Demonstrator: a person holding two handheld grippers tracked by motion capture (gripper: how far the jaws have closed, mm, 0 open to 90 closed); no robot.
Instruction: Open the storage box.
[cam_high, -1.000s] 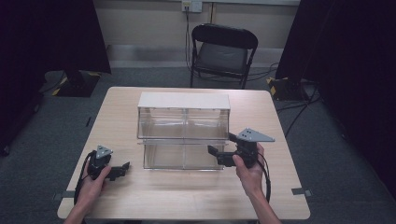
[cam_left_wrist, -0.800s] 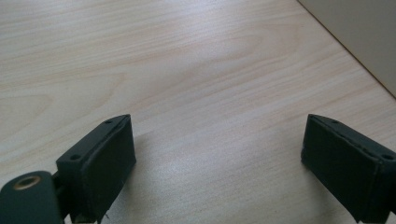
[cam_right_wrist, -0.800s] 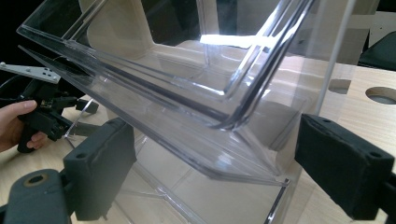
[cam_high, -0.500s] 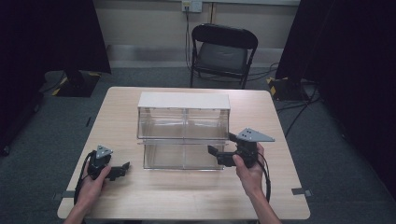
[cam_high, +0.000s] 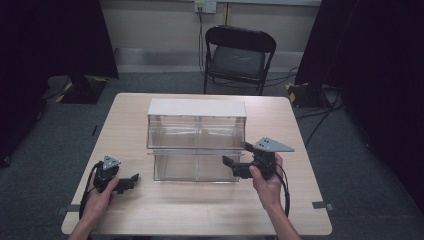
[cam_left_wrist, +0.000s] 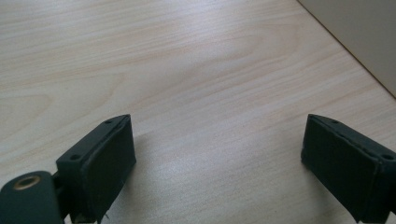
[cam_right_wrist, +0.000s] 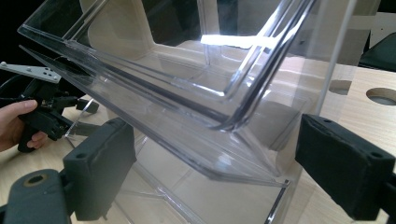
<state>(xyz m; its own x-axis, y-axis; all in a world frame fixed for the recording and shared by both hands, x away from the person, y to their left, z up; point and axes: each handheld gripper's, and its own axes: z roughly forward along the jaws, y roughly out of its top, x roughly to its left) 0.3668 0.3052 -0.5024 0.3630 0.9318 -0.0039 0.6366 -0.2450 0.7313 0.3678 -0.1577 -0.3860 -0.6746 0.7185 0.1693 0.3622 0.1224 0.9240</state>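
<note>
A light wooden table (cam_high: 200, 220) is seen from above, with a black folding chair (cam_high: 239, 57) placed on the grey floor beyond its far edge. At the middle of the table a clear acrylic two-tier bin (cam_high: 196, 141) is set, capped by a pale flat top; each tier is divided into two compartments, and nothing can be made out inside them. The right gripper (cam_high: 239, 159) is held in the person's right hand (cam_high: 266, 184) just beside the right front corner of the bin, at the level of the lower tier. In the right gripper view its fingers (cam_right_wrist: 100, 168) are spread wide, and the sloped front lip and corner of the bin are framed between them without being gripped. The left gripper (cam_high: 131, 180) is rested on the table near the front left corner, apart from the bin. Its fingers (cam_left_wrist: 100, 163) are likewise spread, with bare wood between them.
</note>
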